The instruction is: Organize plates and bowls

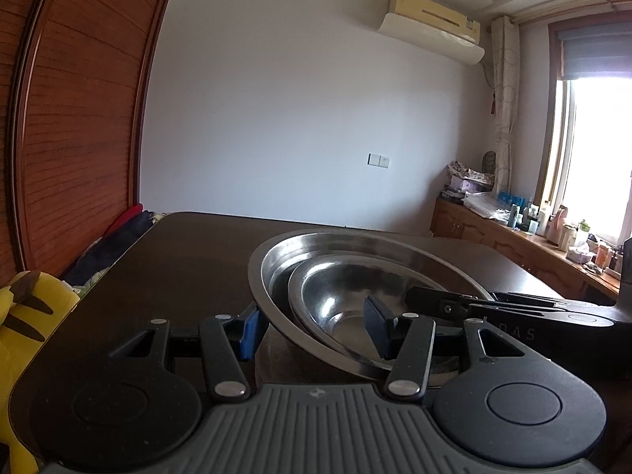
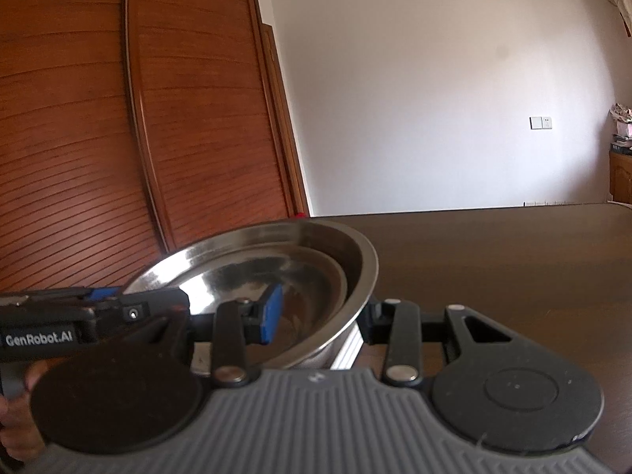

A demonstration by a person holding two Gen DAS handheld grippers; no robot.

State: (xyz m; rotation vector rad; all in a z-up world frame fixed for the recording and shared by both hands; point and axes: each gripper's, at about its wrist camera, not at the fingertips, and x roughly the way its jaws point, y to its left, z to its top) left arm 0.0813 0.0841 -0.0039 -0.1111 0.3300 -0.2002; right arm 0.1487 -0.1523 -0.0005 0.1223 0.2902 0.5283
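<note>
Dark wood table (image 1: 185, 260) lies under your nested steel stack, a small bowl (image 1: 343, 308) inside a big bowl (image 1: 276, 252), tilted and held from both sides. Your left gripper (image 1: 316, 328) straddles both near rims, jaws wide, and I can't tell whether its pads press. Your right gripper (image 2: 320, 316) pinches the stack's opposite wall, half closed; pull unevenly and the inner bowl could slide out.

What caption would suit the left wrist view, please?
Both grippers' fingers straddle opposite rims of a steel bowl holding a smaller bowl above a dark table.
</note>
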